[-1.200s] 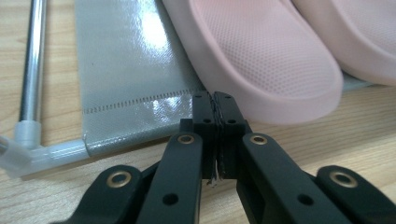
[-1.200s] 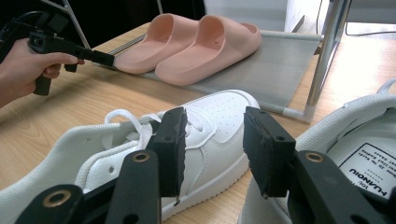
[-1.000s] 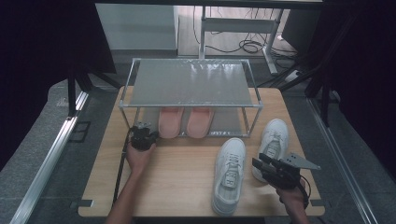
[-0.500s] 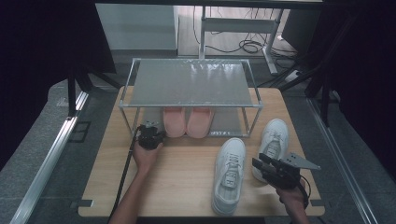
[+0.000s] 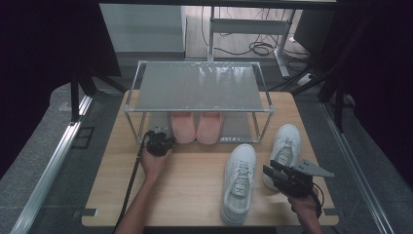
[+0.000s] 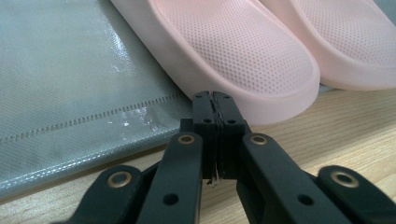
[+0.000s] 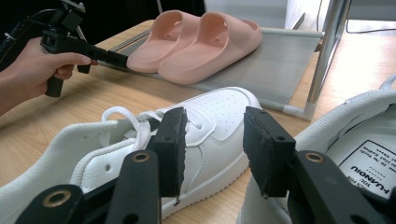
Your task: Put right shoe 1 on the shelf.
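My left tongs (image 5: 159,141) sit left of centre in the high view, at the front edge of the metal rack (image 5: 199,87), and their jaws are pressed fully together with nothing between them. In the left gripper view those closed tips (image 6: 215,100) stand right at the rounded end of the left pink slipper (image 6: 233,56), touching it or just short of it; I cannot tell which. The second pink slipper (image 6: 345,42) lies just beside the first, toward the upper right of that frame, and both rest on the rack's grey mesh bottom shelf (image 6: 70,84), whose front edge meets the wooden surface (image 6: 355,130). In the right gripper view my left hand (image 7: 32,70) shows in the upper left, holding the tongs level with their tip at the nearer slipper. My right tongs (image 5: 275,173) are in the lower right of the high view, jaws standing wide and gripping nothing. In the right gripper view they frame the left white sneaker (image 7: 205,121), which lies on the wood a little beyond them, while the right white sneaker (image 7: 369,154) fills the lower right corner close against the right jaw. In the high view both sneakers lie side by side in front of the rack's right half.
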Tool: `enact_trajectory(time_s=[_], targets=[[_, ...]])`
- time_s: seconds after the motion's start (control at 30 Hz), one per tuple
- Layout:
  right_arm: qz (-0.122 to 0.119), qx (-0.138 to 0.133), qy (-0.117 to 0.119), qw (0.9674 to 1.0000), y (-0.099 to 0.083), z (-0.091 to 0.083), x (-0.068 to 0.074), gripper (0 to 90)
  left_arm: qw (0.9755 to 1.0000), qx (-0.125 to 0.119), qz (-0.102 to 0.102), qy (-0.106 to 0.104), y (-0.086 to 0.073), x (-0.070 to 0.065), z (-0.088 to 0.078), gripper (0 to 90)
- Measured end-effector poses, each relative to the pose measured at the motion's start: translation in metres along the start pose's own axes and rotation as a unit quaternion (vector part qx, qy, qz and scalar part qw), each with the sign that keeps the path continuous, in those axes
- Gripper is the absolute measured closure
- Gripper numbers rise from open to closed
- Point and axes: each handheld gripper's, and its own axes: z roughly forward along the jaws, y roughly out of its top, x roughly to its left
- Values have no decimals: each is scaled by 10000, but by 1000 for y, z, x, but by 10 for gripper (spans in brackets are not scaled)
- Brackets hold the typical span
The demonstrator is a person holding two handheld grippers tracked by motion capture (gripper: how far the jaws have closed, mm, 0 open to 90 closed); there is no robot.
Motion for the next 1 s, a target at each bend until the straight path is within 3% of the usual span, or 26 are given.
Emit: enact_trajectory(time_s=[0.23, 0.43, 0.53, 1.0], targets=[[-5, -27, -10, 10000, 1, -1, -1, 586, 10000, -41, -5, 23, -3, 4, -9, 875], [-17, -1, -2, 10000, 0, 0, 0, 586, 9999, -148, 9, -59, -10, 6, -30, 822], [-14, 12, 15, 10000, 0, 1, 1, 586, 9996, -106, 70, -243, -17, 3, -41, 779], [-11, 4, 25, 10000, 0, 1, 2, 586, 9971, 209, 426, -588, -47, -16, -70, 597]])
